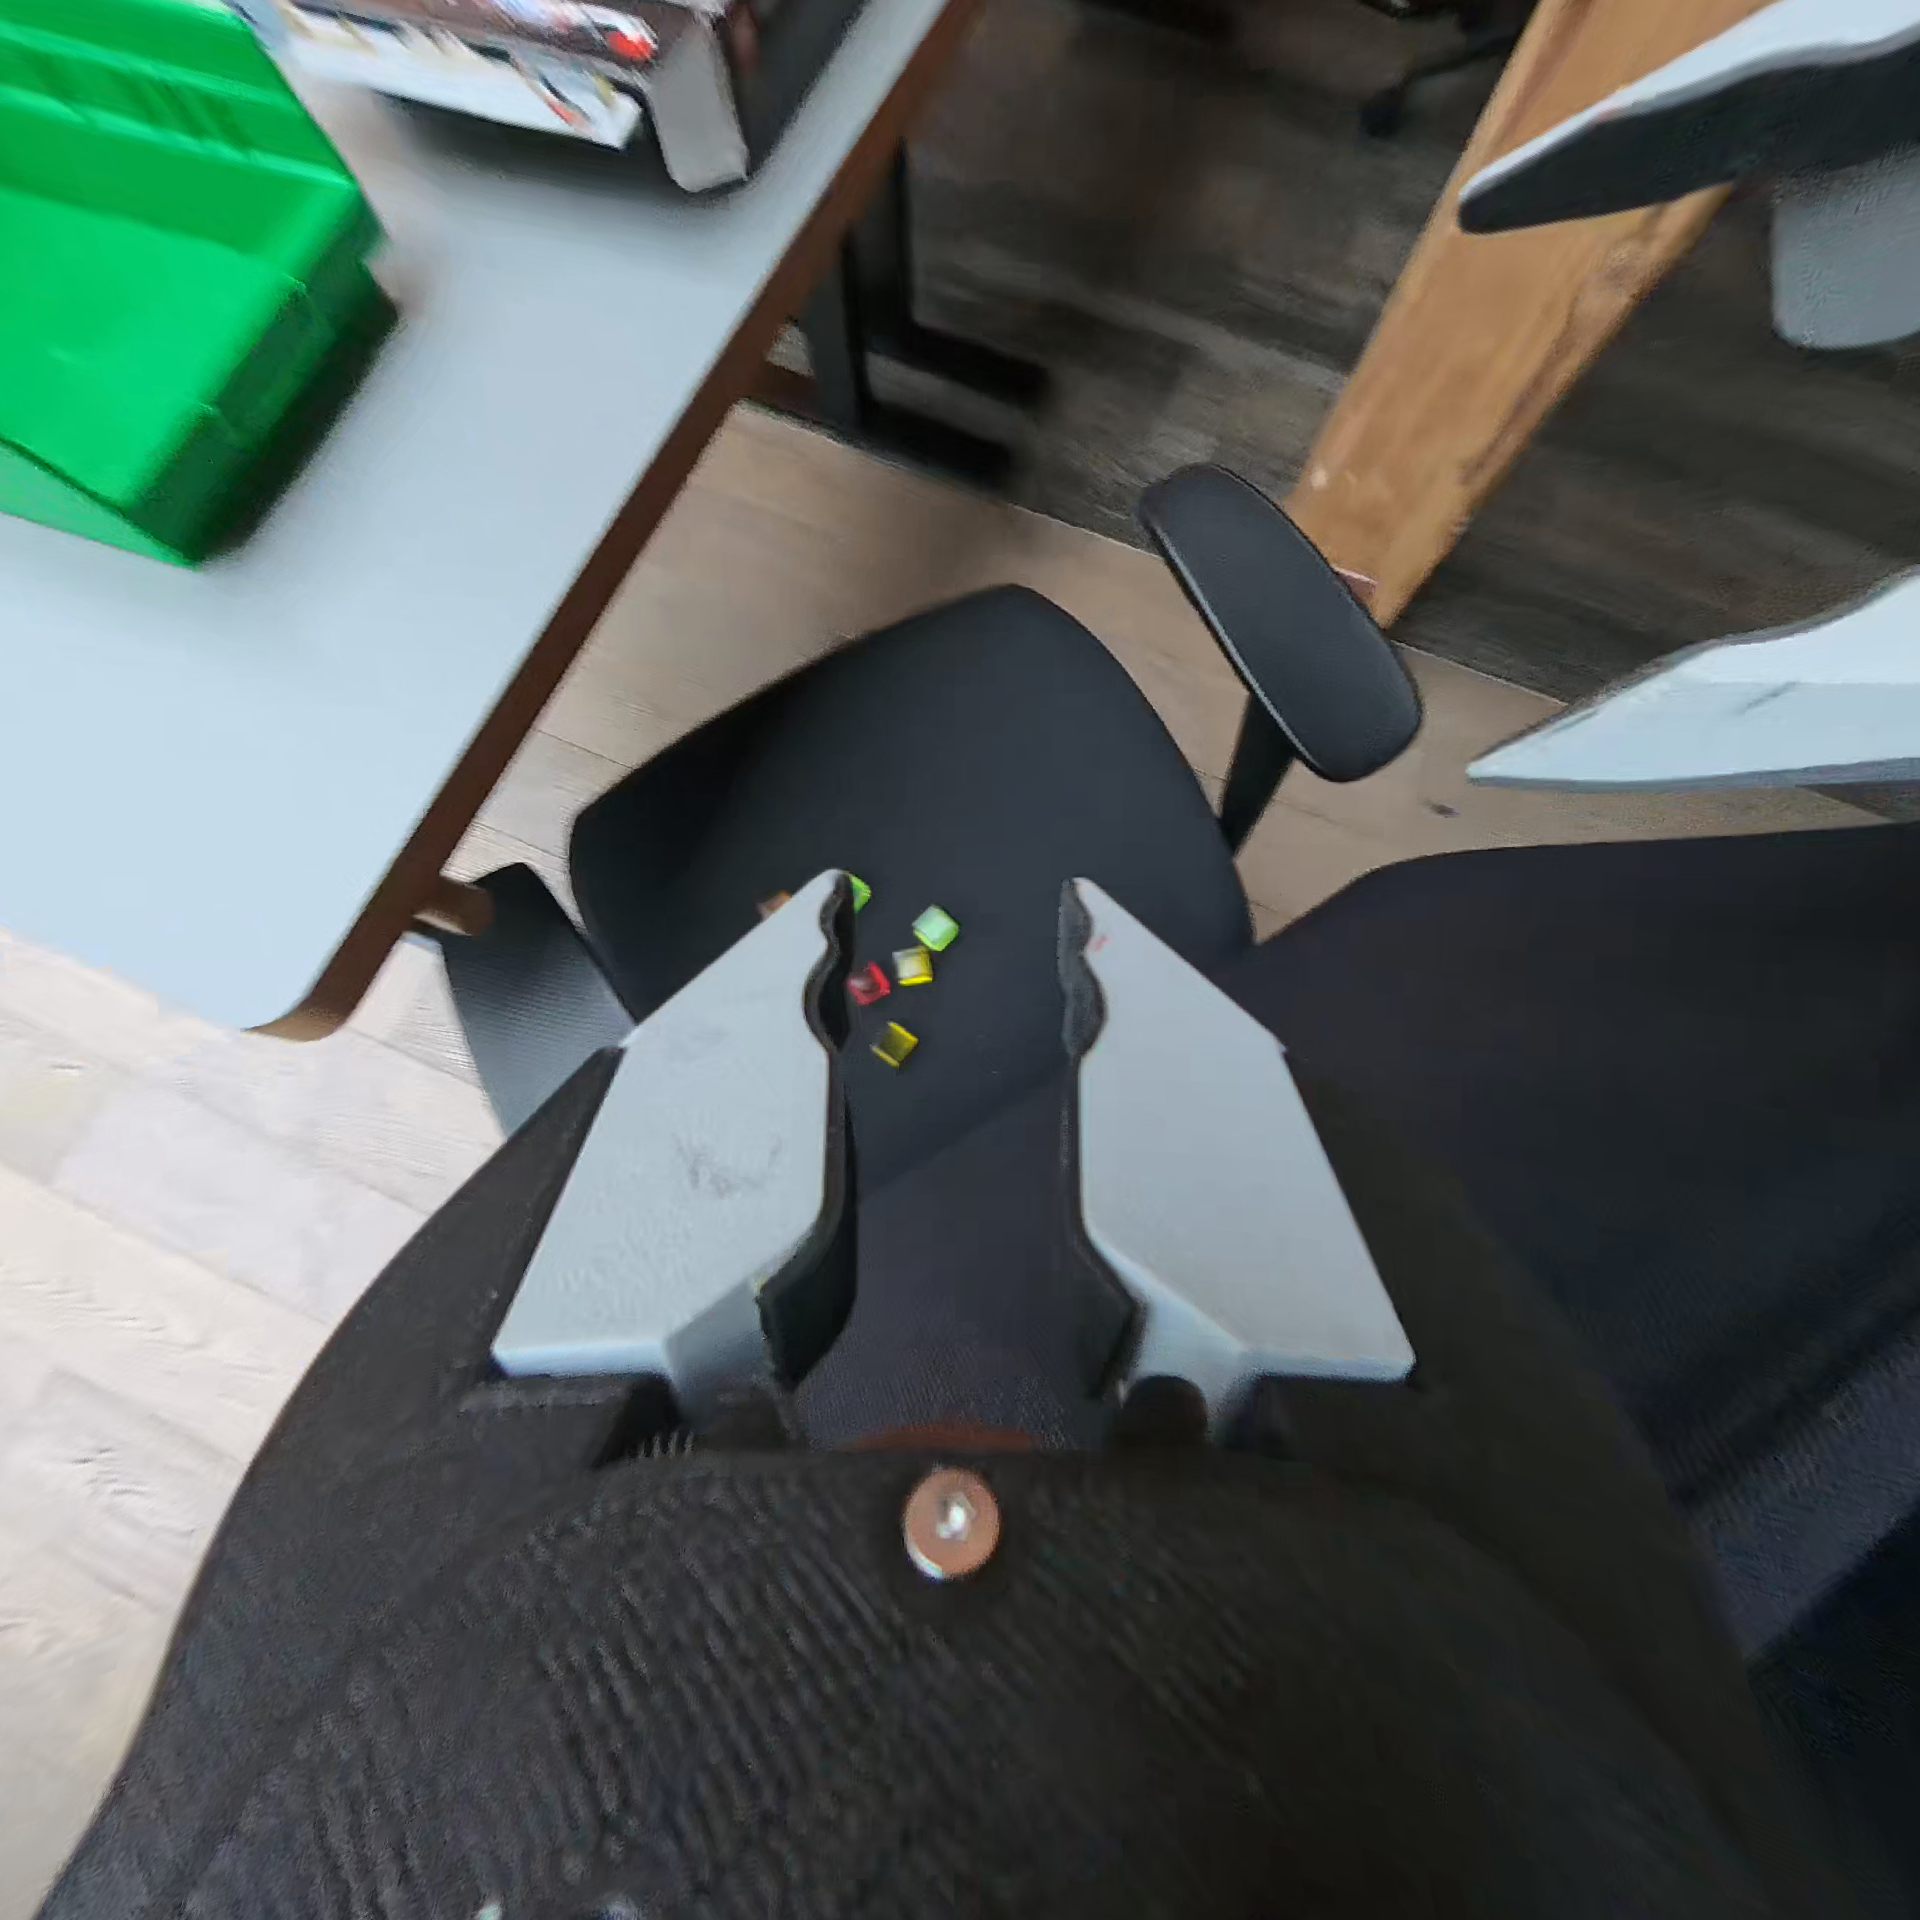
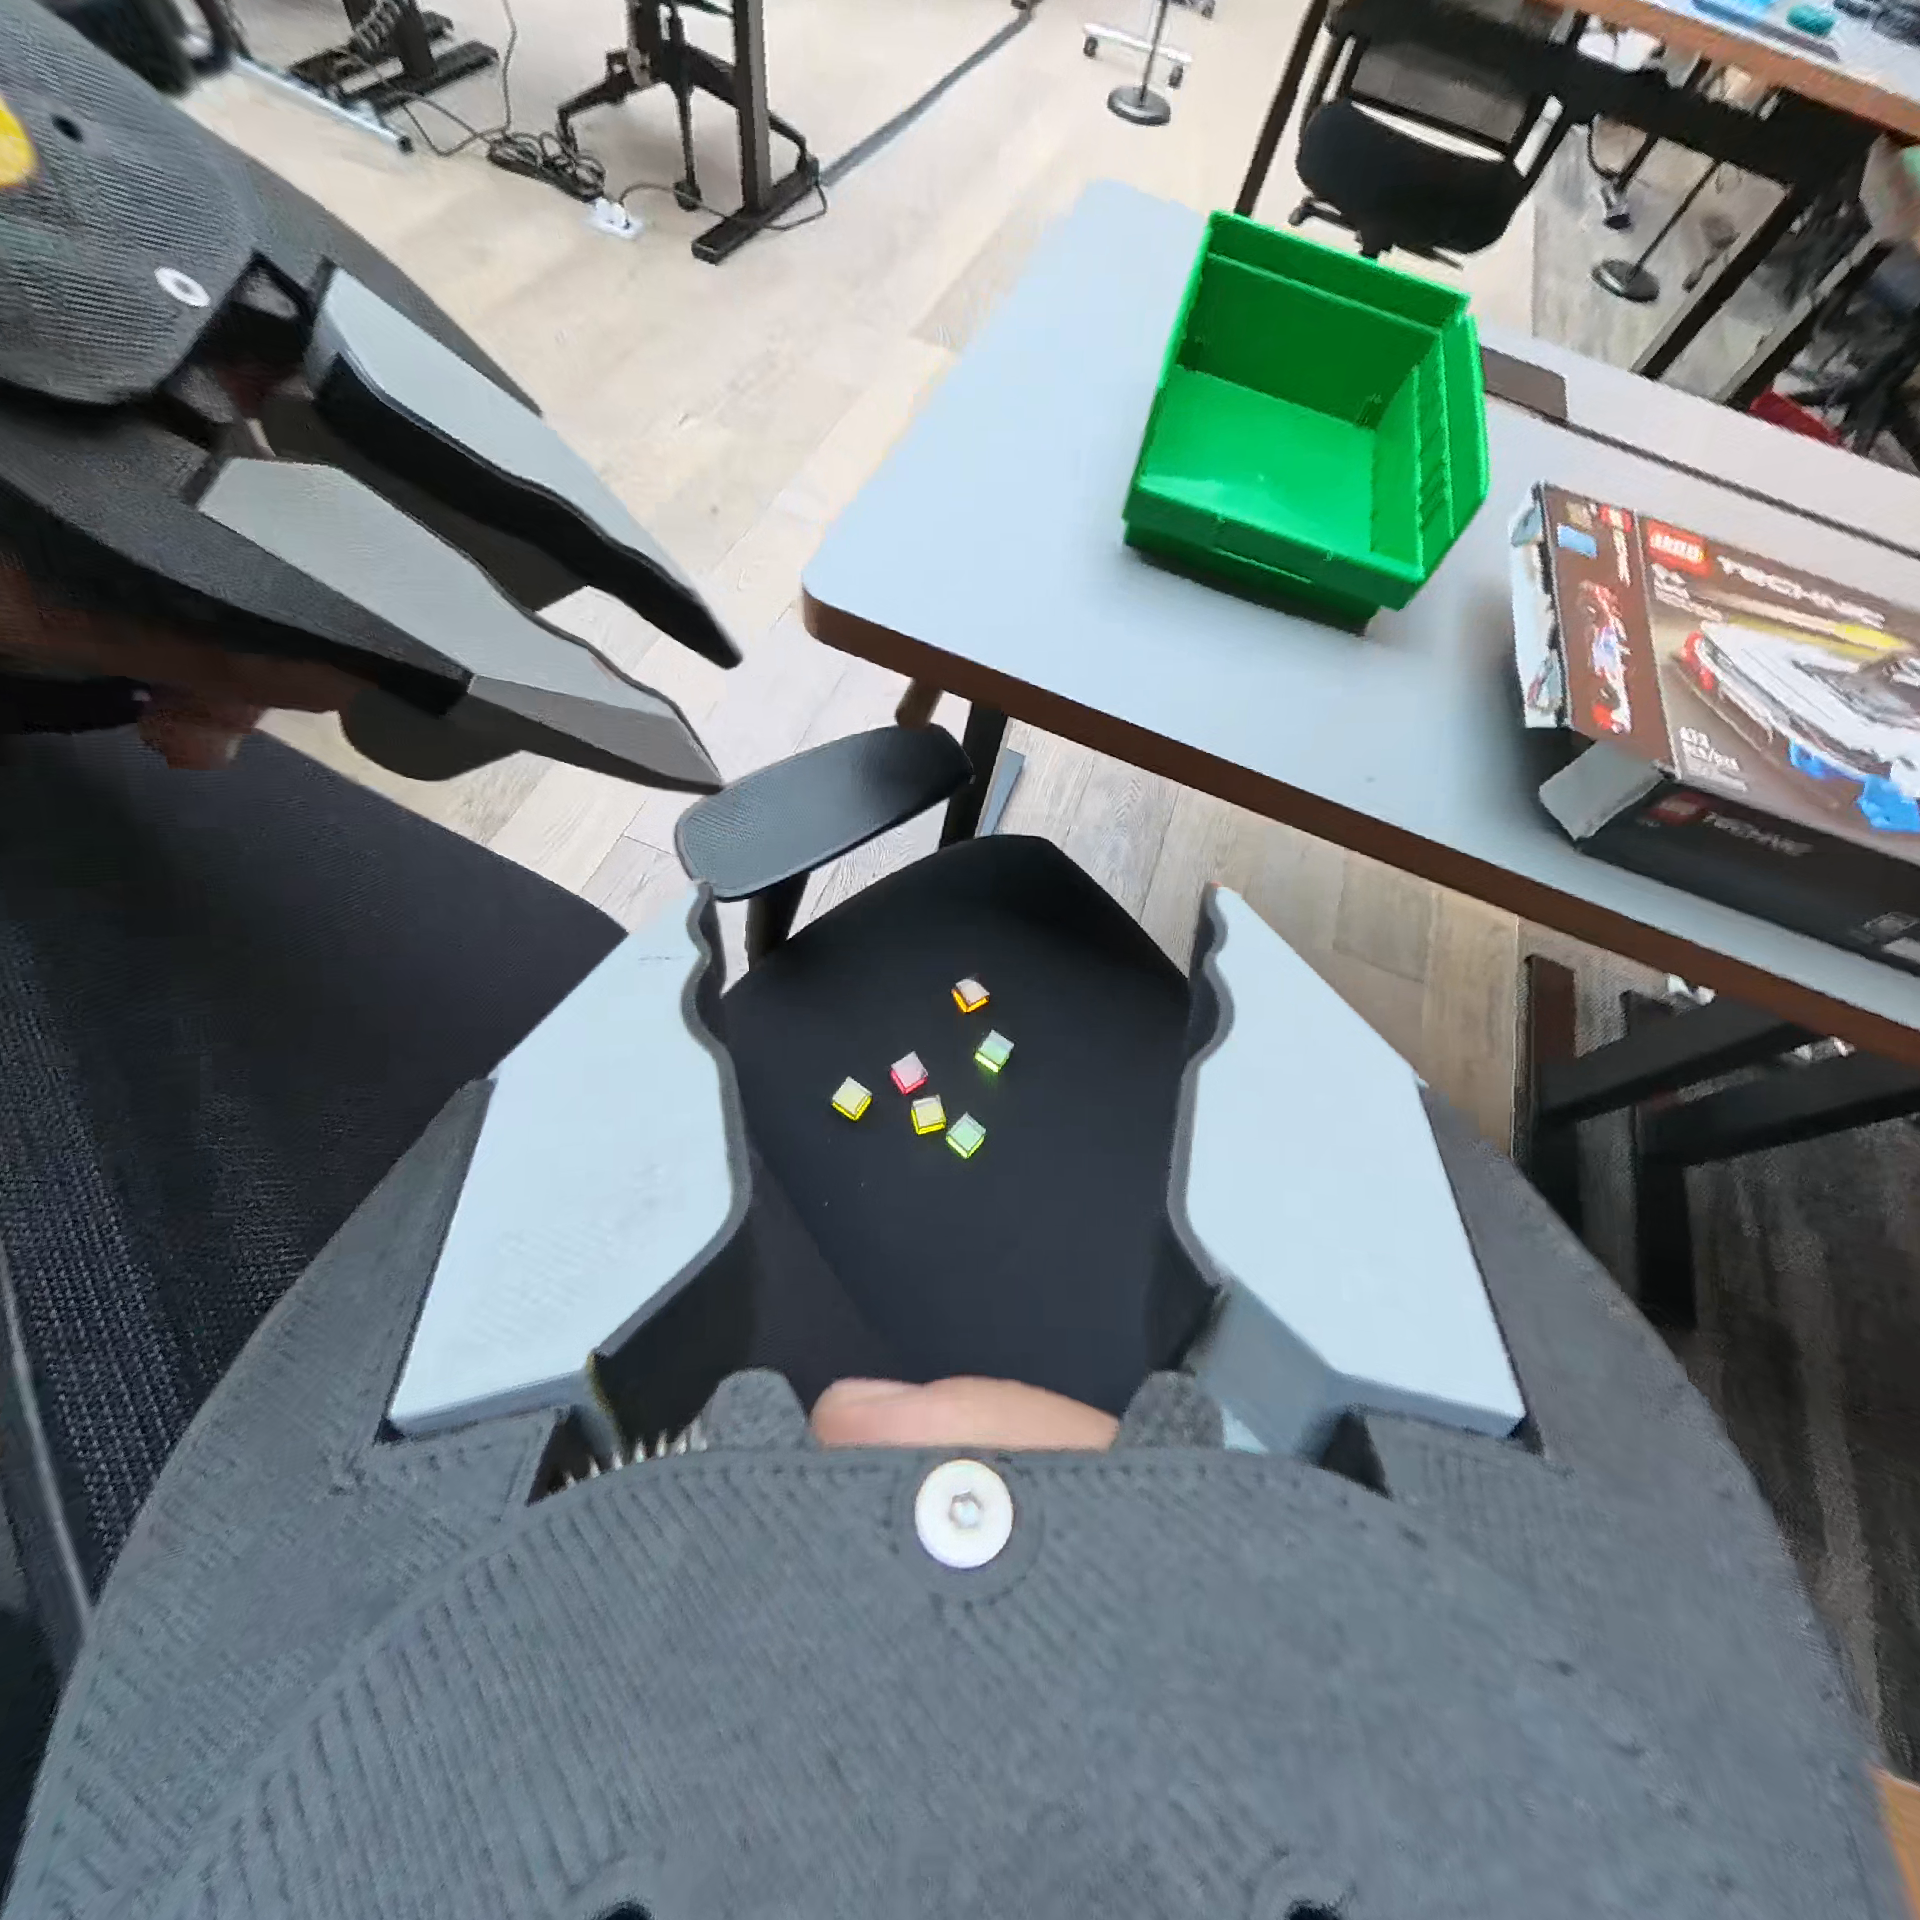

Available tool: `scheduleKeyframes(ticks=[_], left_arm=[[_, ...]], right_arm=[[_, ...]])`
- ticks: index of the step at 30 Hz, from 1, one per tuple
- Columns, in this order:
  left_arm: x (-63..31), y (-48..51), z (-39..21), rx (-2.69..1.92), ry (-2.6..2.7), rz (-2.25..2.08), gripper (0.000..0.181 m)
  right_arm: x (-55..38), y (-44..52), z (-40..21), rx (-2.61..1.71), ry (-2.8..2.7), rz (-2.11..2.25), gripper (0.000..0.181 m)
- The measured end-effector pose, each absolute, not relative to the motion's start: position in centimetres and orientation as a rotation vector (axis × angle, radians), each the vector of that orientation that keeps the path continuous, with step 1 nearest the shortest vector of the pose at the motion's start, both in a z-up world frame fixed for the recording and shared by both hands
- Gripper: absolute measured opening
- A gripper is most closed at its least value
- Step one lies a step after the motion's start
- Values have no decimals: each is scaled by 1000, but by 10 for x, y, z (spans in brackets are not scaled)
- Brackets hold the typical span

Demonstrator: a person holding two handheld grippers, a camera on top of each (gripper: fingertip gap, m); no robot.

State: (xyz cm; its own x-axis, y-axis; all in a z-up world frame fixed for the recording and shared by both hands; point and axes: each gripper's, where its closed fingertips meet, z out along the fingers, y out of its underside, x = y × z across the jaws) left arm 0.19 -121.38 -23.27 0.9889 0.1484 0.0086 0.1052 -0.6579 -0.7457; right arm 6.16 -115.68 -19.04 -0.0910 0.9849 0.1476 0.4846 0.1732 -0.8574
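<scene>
Several small translucent cubes, red, yellow, green and orange, lie loose on a black office chair seat. My right gripper is open and empty, held above the seat with the cubes showing between its fingers. My left gripper is open and empty above the same seat. Its left finger hides part of a green cube, and the red cube lies just beside it. Each gripper shows in the other's view, the left one at upper left, the right one at right.
A grey table beside the chair bears an empty green bin and a toy-set box. The chair's armrests flank the seat. A wooden post stands behind. A dark mesh chair part lies close by.
</scene>
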Motion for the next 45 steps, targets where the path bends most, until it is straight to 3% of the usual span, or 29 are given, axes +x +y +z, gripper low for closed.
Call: scheduleKeyframes(ticks=[3,5,12,16,23,30,38,45], left_arm=[[0,-1222,-215,-2207,-131,276,33],[-1,-1221,-213,-2200,-106,342,28],[18,-1220,-249,-2358,-73,147,42],[24,-1217,-261,-2374,-31,78,27],[36,-1219,-262,-2337,118,155,19],[34,-1218,-260,-2316,90,135,39],[34,-1217,-264,-2329,83,107,39],[23,-1218,-271,-2359,33,126,37]], right_arm=[[66,-1174,-192,-1356,-1764,858,109],[67,-1180,-191,-1337,-1785,878,111],[74,-1190,-217,-1426,-1901,886,119],[72,-1185,-230,-1460,-1922,815,115],[73,-1152,-257,-1564,-1912,607,106],[91,-1113,-286,-1674,-1910,342,104],[99,-1115,-311,-1538,-2097,105,98],[83,-1138,-314,-1492,-2196,196,88]])
